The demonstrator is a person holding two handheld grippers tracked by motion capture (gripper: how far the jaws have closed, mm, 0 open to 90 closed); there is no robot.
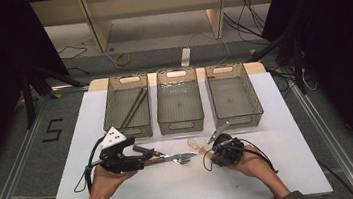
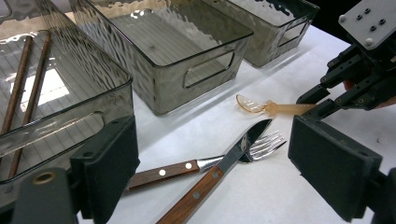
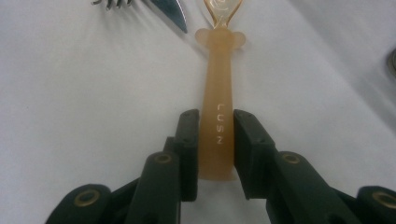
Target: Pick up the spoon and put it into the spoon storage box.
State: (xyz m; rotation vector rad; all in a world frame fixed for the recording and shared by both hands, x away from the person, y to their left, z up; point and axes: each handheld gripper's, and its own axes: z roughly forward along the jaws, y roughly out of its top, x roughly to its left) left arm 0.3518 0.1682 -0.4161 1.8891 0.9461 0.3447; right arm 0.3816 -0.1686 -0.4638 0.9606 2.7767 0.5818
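Nearest, right gripper (image 3: pixel 215 140): jaws closed on the handle of a translucent amber plastic spoon (image 3: pixel 218 93) lying flat on the white table (image 1: pixel 273 169), seemingly for lifting. Left gripper (image 2: pixel 212 177): jaws open, hovering over a wooden-handled knife (image 2: pixel 219 168) and fork (image 2: pixel 187 166). Beyond: three smoky plastic bins (image 1: pixel 181 124), the left one holding brown chopsticks (image 1: pixel 132 107), presumably sorted.

Overhead light brightens the white bench (image 1: pixel 184 184) against dark surroundings, with glare on bins (image 2: pixel 154 51) and close claw parts blurred.
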